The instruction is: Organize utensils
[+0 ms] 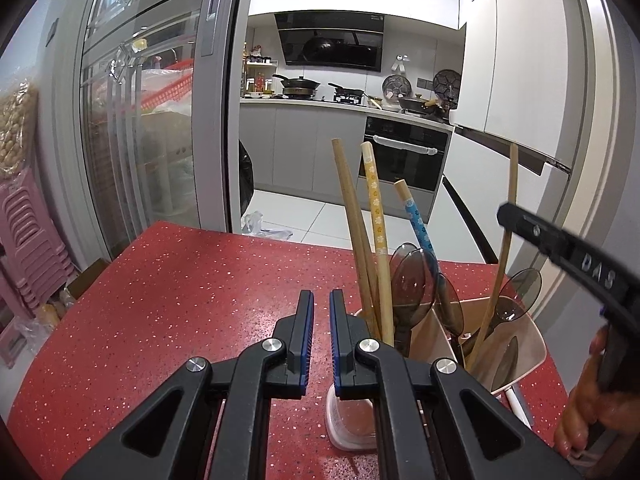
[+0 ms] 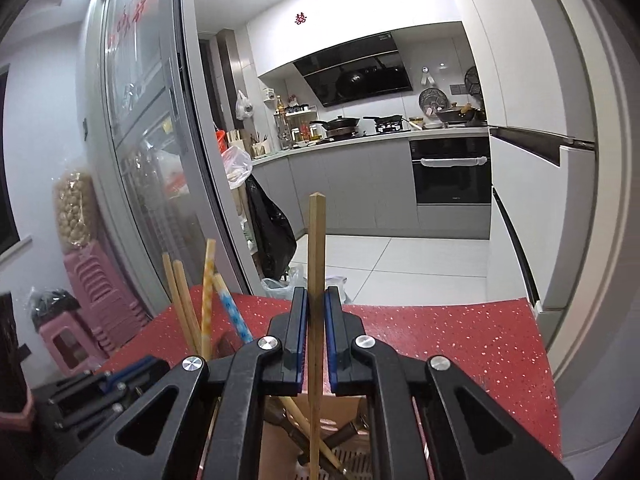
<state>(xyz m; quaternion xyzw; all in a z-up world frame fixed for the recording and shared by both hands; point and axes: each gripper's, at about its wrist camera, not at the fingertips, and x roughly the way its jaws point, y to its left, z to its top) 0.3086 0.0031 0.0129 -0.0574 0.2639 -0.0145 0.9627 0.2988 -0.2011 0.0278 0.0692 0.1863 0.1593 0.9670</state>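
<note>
Right tongs (image 2: 316,312): clamped on one plain wooden chopstick (image 2: 316,264) — you hold it about mid-length.
Left tongs (image 1: 321,312): a narrow gap between the pads, nothing in it; they hover over the red desk (image 1: 180,300).
Chopstick axis: close to upright; square butt end up and ahead of your right tongs, thin end down behind the fingertips, inside the beige utensil holder (image 1: 520,340).
Holder position: just right of your left tongs, directly under your right tongs.
Done: other chopsticks (image 1: 376,236) and smoky plastic spoons (image 1: 412,280) stand in the compartments.
Left: release this stick, by my reading. No loose utensils show on the desk, so the task looks nearly finished.
Unclear: which compartment the tip sits in — cannot tell.
</note>
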